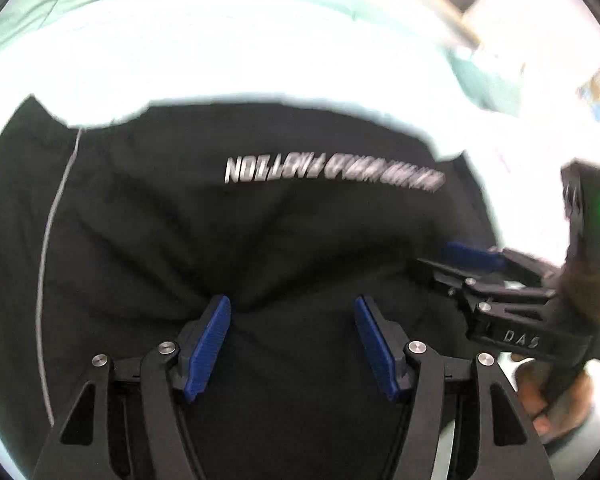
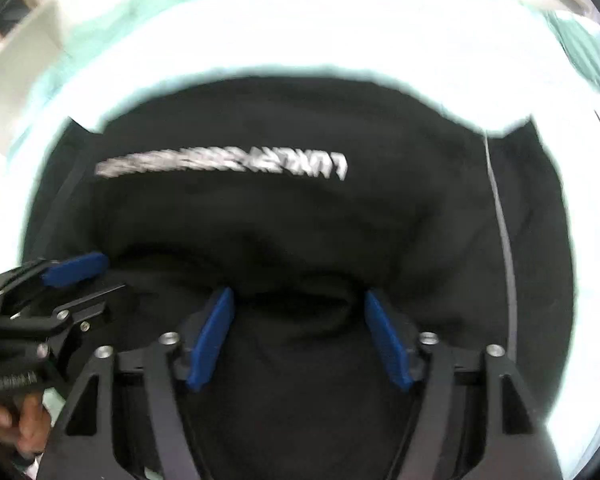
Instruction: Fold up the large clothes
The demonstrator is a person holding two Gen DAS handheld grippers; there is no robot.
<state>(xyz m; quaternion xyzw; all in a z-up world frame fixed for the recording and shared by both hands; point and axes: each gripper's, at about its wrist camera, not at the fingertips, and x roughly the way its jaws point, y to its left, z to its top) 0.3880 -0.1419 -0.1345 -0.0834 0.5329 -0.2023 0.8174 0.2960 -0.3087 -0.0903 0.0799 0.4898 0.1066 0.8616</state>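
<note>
Right, my left gripper (image 1: 293,308) stands wide apart over the black garment (image 1: 228,240), cloth bunched between the blue pads but neither pad pressing it, so nothing is held. Same with my right gripper (image 2: 298,300): spread wide, a ridge of dark fabric rising between the pads, no grip that I can see. Both point down at the cloth, side by side. Outward now: the garment lies spread on a pale bed sheet (image 1: 260,40), white lettering (image 1: 332,170) across it, a thin white cord (image 1: 48,264) along one side. Progress, as I judge it: one fold seems laid, a thick rumpled edge near me, more folds to come. Count: two grippers, one garment, one line of lettering, one cord.
</note>
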